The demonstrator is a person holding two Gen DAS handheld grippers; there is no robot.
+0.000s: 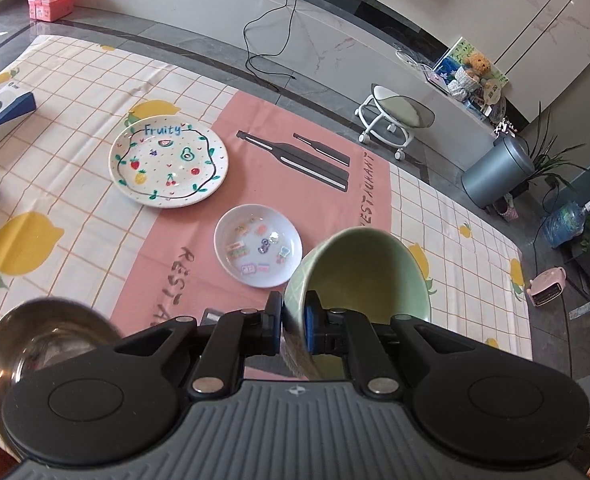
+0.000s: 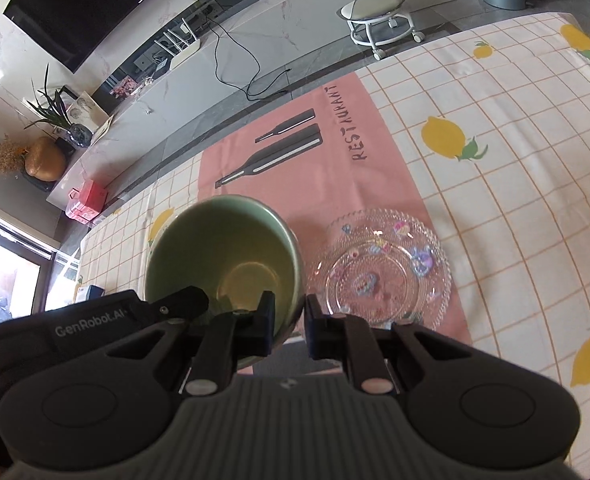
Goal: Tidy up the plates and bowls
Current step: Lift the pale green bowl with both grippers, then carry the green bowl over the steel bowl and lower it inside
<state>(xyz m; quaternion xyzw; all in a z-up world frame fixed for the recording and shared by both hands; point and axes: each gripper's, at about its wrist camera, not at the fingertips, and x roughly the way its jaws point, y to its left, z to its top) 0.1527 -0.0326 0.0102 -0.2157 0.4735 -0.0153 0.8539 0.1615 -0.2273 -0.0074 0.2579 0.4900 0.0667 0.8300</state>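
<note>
Lemon-print tablecloth [image 1: 75,92] carries a fruit plate [image 1: 168,167], a small white dish [image 1: 258,246] and a glass plate [image 2: 387,268]; both grippers [image 1: 294,322] [image 2: 290,326] clench one green bowl [image 1: 359,276].

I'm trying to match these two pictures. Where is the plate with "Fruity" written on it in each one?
Left wrist view: the Fruity plate lies left of centre on the lemon tablecloth, at the left edge of the pink mat.
Right wrist view: it is not in the picture.
Shared landmark: the black bottle print on the pink mat, in the upper middle of both views.
</note>
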